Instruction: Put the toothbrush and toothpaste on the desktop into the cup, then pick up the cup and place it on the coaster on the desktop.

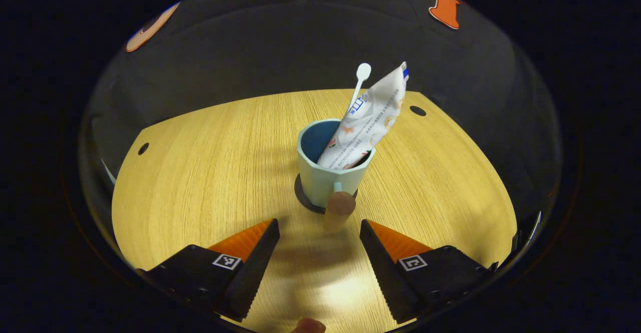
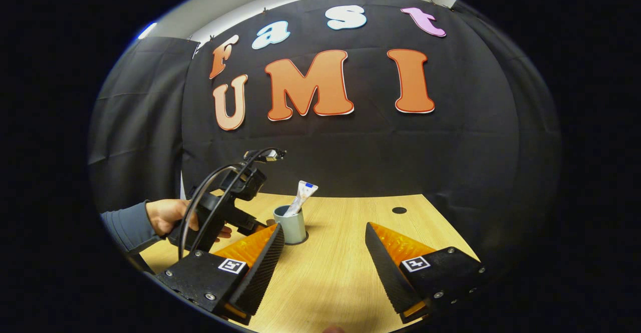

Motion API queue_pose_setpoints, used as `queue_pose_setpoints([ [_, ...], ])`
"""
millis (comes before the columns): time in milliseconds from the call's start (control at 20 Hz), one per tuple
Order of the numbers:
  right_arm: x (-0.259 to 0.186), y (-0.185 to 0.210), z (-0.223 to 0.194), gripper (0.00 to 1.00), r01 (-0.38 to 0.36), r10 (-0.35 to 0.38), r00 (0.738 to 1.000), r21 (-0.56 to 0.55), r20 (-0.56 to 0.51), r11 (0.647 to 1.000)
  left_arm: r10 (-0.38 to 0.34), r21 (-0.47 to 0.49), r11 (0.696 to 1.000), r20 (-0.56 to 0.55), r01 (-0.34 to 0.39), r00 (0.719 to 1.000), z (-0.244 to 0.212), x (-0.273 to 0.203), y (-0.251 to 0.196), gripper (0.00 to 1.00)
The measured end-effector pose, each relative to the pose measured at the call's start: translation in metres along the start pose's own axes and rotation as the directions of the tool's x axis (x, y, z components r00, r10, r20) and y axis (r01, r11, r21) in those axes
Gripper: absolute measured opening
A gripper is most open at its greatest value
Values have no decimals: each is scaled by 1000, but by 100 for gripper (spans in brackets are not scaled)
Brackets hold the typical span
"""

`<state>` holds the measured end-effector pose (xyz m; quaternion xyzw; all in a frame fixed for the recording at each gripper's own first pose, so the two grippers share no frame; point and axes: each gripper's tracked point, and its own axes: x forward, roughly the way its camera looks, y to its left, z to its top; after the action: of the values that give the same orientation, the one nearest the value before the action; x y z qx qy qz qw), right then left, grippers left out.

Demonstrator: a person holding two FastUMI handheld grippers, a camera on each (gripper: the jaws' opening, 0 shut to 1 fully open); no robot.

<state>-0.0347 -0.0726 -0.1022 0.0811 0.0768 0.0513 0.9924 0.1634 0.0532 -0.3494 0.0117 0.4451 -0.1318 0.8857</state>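
Placement appears to be complete: the pale blue-green ceramic cup with a wooden peg handle (image 1: 334,170) is seen standing upright on the dark round coaster (image 1: 302,197), whose rim shows beneath the cup's base, near the middle of the light wood-grain desk (image 1: 200,173) and well away from its edges. Inside the cup, the white squeezed toothpaste tube with printed markings (image 1: 368,122) is leaned against the rim, its crimped end poking well above the lip, and the slim white toothbrush (image 1: 359,80) is stood behind it, with only its rounded upper end visible past the tube. Both are judged to be propped at a tilt because they are longer than the cup is deep.

The left gripper (image 1: 320,245) is held with its jaws spread wide and nothing between them; the wooden handle points toward the gap but is not touched by either finger. This is consistent with a release after the cup was set down, though that is a judgement only. The right gripper (image 2: 323,255) is likewise held agape and empty, above the near part of the desk. In the right gripper view, the cup is seen farther off, with the other gripper, held by a hand (image 2: 168,215) in a grey sleeve, just beside it.
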Motion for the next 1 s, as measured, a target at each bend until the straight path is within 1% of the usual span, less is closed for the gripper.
queue_pose_setpoints([
  [150,5,14,6,97,-5,5,1000,-18,13,1000,18,16,1000,108,-20,994,13,-39,9,99],
  [250,8,27,14,97,-8,9,1000,-31,28,999,51,30,998,194,-58,980,22,-67,21,98],
  [350,11,43,20,97,-19,20,999,-28,48,999,86,25,995,278,-97,957,30,-92,29,98],
  [450,15,56,30,97,-24,25,997,-22,68,999,132,24,988,368,-151,921,40,-118,31,97],
  [550,19,65,38,97,-17,20,995,-28,95,999,168,27,980,435,-199,885,40,-111,30,96],
  [700,20,76,50,97,3,3,990,-44,143,999,211,31,963,528,-267,822,45,-112,31,96],
  [850,26,85,57,97,18,-10,986,-46,164,999,218,3,962,594,-273,774,48,-117,32,96],
  [1000,25,92,60,97,24,-15,983,-49,185,999,227,-23,958,666,-284,711,53,-124,34,96],
])
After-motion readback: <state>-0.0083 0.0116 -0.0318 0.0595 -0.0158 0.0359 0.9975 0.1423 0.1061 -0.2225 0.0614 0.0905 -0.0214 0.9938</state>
